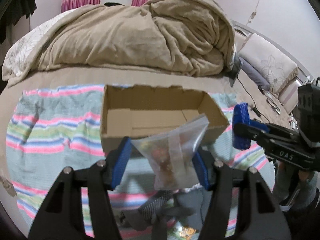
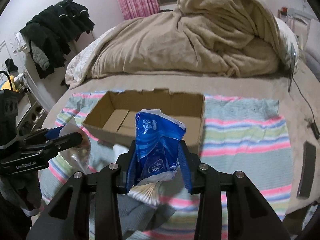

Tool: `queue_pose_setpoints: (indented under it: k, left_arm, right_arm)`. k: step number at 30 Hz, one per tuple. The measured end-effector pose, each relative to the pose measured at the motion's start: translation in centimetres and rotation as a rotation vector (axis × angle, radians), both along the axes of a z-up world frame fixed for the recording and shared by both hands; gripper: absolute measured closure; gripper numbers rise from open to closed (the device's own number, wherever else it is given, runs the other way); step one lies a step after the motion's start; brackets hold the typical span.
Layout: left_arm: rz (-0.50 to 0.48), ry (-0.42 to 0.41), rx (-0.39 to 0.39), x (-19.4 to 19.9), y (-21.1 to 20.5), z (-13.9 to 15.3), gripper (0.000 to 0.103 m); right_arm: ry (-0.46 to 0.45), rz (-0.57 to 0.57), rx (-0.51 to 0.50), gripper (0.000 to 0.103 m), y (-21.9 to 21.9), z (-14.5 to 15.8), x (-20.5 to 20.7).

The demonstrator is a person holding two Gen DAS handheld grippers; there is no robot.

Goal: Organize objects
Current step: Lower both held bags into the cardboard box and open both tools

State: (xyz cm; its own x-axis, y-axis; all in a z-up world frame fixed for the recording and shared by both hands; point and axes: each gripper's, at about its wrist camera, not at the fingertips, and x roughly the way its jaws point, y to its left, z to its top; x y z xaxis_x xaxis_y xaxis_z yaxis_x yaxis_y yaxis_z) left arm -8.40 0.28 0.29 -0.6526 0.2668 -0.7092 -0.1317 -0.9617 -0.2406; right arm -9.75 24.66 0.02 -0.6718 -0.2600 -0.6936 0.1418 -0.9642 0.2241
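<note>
An open, empty cardboard box stands on a striped cloth on the bed; it also shows in the right wrist view. My left gripper is shut on a clear zip bag with small items inside, held just in front of the box. My right gripper is shut on a blue tissue pack, held in front of the box. In the left wrist view the right gripper shows at the right with the blue pack. In the right wrist view the left gripper shows at the left with the bag.
A rumpled beige blanket lies behind the box. A dotted glove lies on the cloth below my left gripper. Cotton swabs and grey fabric lie below my right gripper. A dark phone and cables lie at the right.
</note>
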Motion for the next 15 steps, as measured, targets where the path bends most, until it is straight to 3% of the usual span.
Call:
queue_pose_setpoints:
  k: [9,15]
  left_arm:
    - [-0.007,0.048,0.003,-4.3,1.2,1.1,0.043]
    - [-0.015,0.02,0.004,-8.1,2.7,-0.8,0.042]
  right_arm:
    - [0.015,-0.021,0.027,0.062,1.2,0.3,-4.0]
    - [-0.029,-0.023,0.026,0.061,1.5,-1.2,-6.6]
